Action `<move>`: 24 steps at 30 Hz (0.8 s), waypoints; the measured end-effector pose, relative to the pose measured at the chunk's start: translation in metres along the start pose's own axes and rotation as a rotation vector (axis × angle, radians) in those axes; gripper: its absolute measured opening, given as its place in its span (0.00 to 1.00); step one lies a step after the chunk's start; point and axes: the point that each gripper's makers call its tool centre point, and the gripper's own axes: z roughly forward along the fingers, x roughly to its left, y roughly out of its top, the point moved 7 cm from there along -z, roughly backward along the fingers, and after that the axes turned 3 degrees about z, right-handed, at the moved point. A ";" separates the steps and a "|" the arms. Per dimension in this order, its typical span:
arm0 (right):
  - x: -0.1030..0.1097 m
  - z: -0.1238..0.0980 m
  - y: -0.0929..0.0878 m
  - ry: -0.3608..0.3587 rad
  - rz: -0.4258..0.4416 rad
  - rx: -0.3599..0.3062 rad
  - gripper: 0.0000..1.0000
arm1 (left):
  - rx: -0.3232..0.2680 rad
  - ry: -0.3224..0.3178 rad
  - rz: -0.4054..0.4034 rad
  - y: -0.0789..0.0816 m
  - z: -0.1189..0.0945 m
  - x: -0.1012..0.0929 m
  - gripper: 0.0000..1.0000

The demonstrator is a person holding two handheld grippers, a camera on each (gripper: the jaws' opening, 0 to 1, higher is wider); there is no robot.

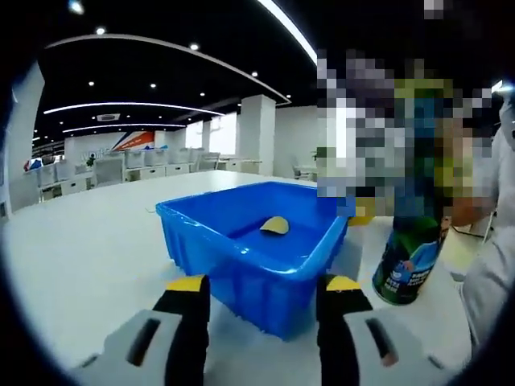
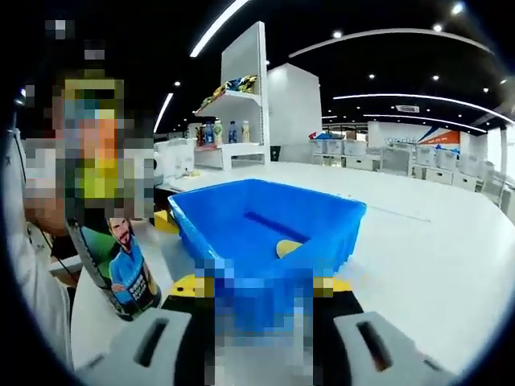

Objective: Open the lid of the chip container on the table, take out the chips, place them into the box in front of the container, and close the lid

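So the blue box (image 1: 256, 241) is sitting on the white bench (image 1: 88, 257), and there's one yellowish chip (image 1: 274, 226) lying on its floor. In the left gripper view the left tongs (image 1: 264, 293) are spread apart with nothing between them, yellow-tipped jaws coming up on either side of the box's near corner, just short of it from what I can tell. The chip is up ahead of them, inside the box, well past the tips.

The chip container (image 1: 409, 261) stands upright on the bench just to the right of the box in that view, dark green can with a printed label. Its upper part is covered by mosaic so I can't tell if the lid is on or off.

Right gripper view: same box (image 2: 265, 221) dead ahead, chip (image 2: 288, 248) showing near the closer wall. The right tongs (image 2: 261, 286) are partly under a mosaic patch, so whether they're apart or closed I can't tell. The container (image 2: 121, 269) is off to the left of the box here, standing near the bench edge.

Some shelving (image 2: 233, 121) with bottles sits in the background.
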 end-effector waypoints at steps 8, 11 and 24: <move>0.003 -0.004 -0.003 -0.052 -0.061 0.011 0.37 | 0.001 0.015 0.029 -0.003 -0.004 -0.004 0.38; 0.005 -0.005 -0.004 -0.051 -0.051 0.007 0.36 | -0.007 0.025 0.029 -0.004 -0.004 -0.003 0.37; 0.010 -0.005 -0.005 -0.057 -0.090 -0.001 0.34 | -0.019 0.039 0.037 -0.005 -0.006 -0.001 0.36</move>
